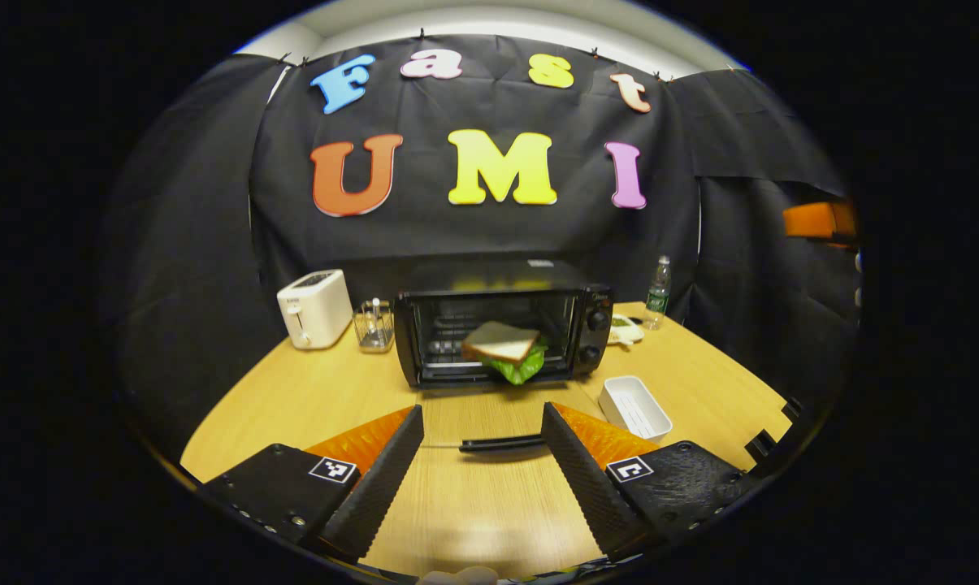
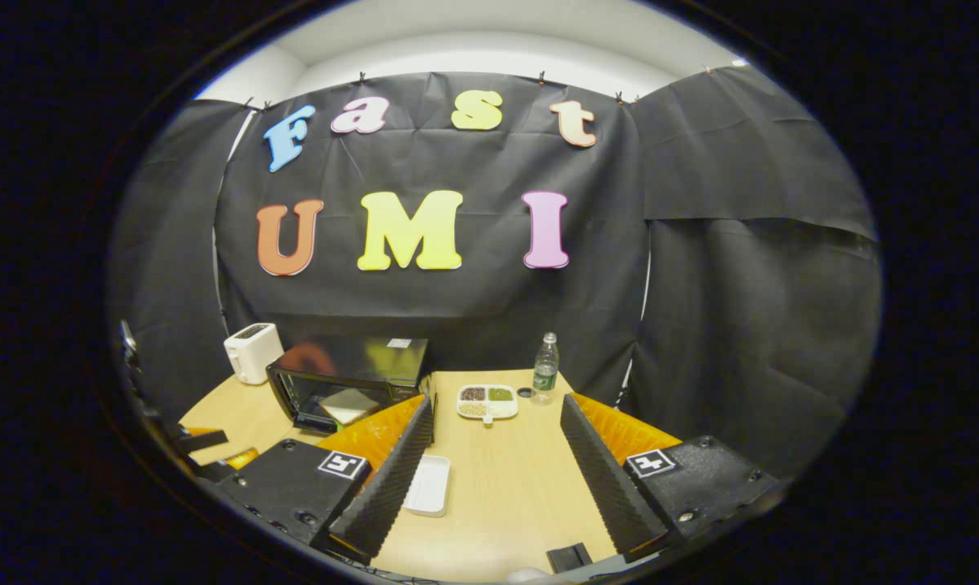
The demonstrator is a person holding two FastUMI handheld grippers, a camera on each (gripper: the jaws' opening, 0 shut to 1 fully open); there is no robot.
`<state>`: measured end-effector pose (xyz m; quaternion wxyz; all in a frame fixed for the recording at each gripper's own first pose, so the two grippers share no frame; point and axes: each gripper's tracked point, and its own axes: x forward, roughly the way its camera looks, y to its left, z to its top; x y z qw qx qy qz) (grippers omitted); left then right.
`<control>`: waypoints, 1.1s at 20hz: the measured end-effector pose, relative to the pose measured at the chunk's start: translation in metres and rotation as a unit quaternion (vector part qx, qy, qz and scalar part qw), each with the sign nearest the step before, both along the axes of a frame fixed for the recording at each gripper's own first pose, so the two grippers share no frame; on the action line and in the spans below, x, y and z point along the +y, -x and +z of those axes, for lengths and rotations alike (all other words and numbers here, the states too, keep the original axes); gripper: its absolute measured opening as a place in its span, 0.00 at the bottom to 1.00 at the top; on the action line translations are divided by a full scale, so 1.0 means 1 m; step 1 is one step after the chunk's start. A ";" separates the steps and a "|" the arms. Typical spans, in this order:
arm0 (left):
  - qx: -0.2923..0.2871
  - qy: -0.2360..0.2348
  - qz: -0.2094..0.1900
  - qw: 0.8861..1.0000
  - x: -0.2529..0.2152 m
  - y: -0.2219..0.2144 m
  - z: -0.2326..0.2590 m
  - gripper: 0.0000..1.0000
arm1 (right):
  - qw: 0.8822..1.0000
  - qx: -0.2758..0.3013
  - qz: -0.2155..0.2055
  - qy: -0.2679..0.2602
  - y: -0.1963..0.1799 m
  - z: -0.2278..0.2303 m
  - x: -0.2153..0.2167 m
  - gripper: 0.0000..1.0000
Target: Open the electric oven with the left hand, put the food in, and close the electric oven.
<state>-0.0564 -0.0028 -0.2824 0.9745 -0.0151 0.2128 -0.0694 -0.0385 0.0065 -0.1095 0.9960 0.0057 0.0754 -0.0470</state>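
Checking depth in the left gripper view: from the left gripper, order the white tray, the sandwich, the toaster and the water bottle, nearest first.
From the left gripper:
1. White tray, on the table just right of the fingers.
2. Sandwich, straight ahead at the oven front.
3. Toaster, back left, and water bottle, back right: too close to call.

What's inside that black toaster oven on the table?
Inside the toaster oven sits a sandwich: a bread slice on top with green lettuce poking out beneath. Any filling under the bread is hidden, and the oven's back stays dark.
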 end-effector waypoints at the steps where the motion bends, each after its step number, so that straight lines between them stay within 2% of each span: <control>1: 0.009 -0.003 0.001 1.000 -0.005 -0.002 -0.015 0.96 | 1.000 0.003 0.000 -0.002 0.003 0.002 -0.002 0.96; 5: 0.050 0.001 0.003 0.999 -0.027 -0.014 -0.068 0.96 | 1.000 0.011 -0.009 0.000 0.011 0.008 -0.016 0.96; 9: 0.072 -0.015 -0.001 0.997 -0.041 -0.027 -0.104 0.96 | 1.000 0.015 -0.021 0.012 0.015 0.015 -0.030 0.96; 16: 0.084 -0.016 0.017 0.996 -0.041 -0.049 -0.124 0.96 | 0.999 0.036 -0.029 0.013 0.012 0.007 -0.045 0.96; 22: 0.090 -0.020 0.023 0.995 -0.040 -0.048 -0.123 0.95 | 0.999 0.045 -0.027 0.015 0.003 0.001 -0.050 0.96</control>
